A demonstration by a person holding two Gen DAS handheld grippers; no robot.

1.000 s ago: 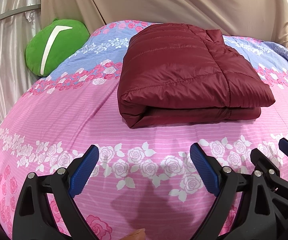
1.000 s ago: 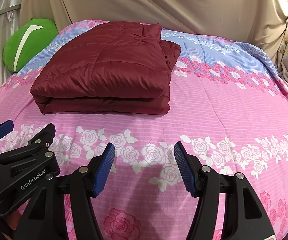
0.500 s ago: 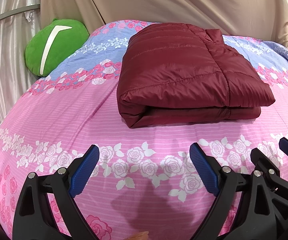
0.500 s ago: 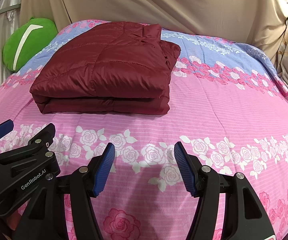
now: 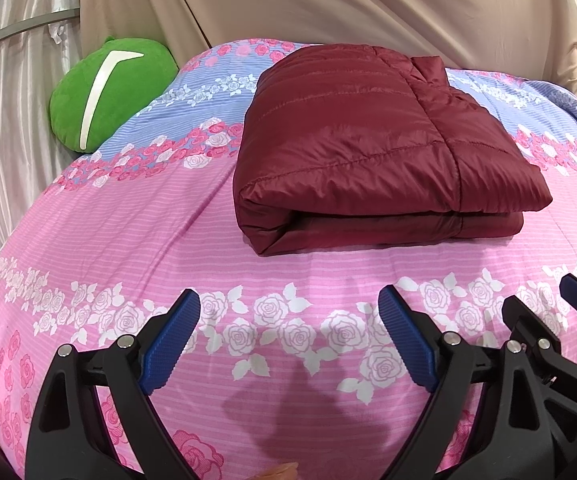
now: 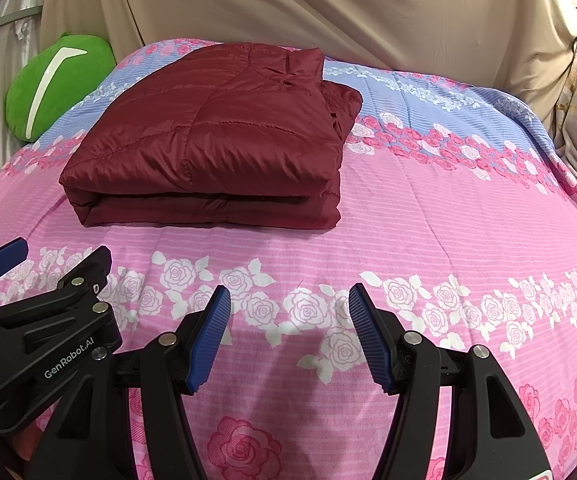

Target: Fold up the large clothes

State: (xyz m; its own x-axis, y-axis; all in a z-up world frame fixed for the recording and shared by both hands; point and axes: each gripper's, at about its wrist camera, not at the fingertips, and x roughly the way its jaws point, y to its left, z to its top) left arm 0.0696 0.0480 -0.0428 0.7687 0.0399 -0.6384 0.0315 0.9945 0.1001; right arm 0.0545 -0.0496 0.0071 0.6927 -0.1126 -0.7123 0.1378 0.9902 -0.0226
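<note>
One jacket (image 5: 372,152) — maroon, quilted, folded flat on bed (image 5: 128,240). Judged light, puffy, slippery, springy; take by the near folded edge. Left hand-held gripper (image 5: 288,336) and right hand-held gripper (image 6: 288,332) — both spread, empty, short of it.

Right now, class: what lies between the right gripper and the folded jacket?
Only bare floral bedsheet separates the right gripper from the maroon puffer jacket, seen in the right wrist view.
</note>
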